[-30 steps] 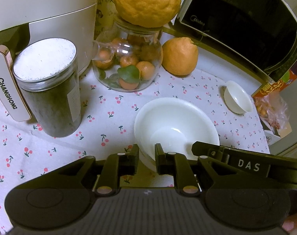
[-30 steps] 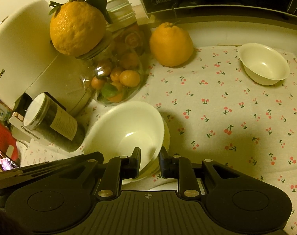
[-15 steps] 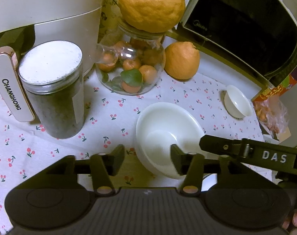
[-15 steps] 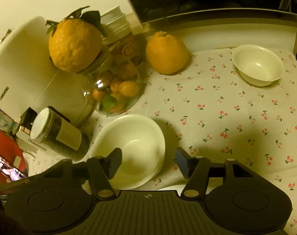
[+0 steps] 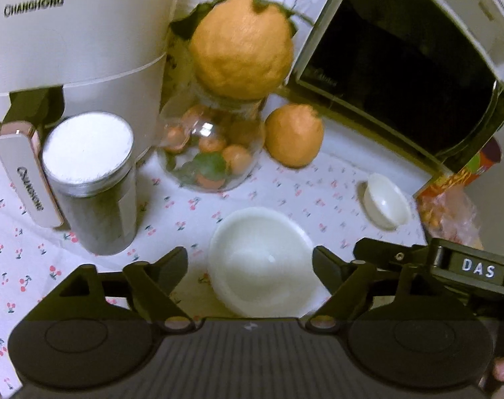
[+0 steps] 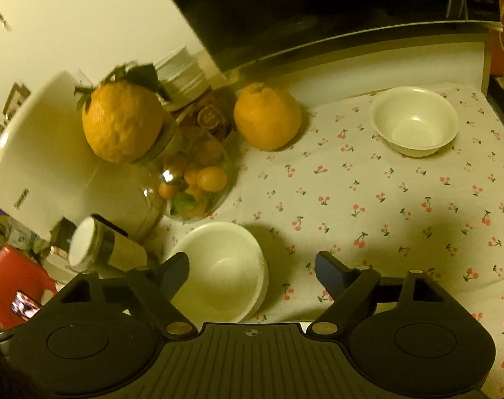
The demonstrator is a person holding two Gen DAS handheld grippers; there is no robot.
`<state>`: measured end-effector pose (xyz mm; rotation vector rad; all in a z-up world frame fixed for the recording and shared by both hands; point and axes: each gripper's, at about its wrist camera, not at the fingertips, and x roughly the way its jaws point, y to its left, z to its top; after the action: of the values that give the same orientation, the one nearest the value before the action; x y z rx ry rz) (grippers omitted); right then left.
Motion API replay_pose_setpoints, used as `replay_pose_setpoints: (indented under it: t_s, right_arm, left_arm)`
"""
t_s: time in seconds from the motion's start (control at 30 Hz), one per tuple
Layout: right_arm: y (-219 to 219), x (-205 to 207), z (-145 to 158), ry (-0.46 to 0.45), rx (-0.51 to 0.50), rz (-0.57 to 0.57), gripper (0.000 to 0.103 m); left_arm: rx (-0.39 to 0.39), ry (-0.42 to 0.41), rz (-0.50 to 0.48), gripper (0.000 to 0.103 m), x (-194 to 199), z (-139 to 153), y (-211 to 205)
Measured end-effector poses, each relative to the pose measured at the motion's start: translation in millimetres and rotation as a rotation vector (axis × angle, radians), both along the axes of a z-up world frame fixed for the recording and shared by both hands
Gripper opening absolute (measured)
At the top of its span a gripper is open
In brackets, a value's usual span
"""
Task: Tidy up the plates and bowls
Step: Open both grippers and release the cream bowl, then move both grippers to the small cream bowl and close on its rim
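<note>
- Plainly, both grippers gape: the left gripper (image 5: 250, 259) and right gripper (image 6: 252, 266) have just been opening their jaws, pads clear of the large bowl (image 5: 261, 262) below, gripping nothing.
- Only the right view shows that bowl nested on another dish near the cloth's front edge; the small bowl (image 6: 414, 121) sits towards the back right corner.
- Behind stand a fruit jar (image 5: 212, 153), a lidded canister (image 5: 92, 179), an air fryer (image 5: 69, 33) and a microwave (image 5: 401, 66).

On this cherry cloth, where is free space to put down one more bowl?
The widest bare patch of cloth lies between the large bowl and the small bowl, in front of the loose orange. It is crowded at the left, around the glass jar and dark canister.
</note>
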<state>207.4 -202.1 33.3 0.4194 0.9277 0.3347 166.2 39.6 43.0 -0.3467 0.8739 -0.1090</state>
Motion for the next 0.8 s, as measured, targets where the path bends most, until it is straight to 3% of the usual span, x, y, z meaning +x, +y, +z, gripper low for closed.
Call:
replay_pose_setpoints:
  t_s: [0.47, 0.8]
  right_arm:
    - [-62, 26, 6, -0.005, 0.047, -0.146, 0.089]
    - [-93, 48, -12, 0.023, 0.061, -0.215, 0.089]
  left_arm:
    - [0.072, -0.064, -0.040, 0.096, 26, 23, -44]
    - [0.085, -0.074, -0.060, 0.097, 55, 15, -76]
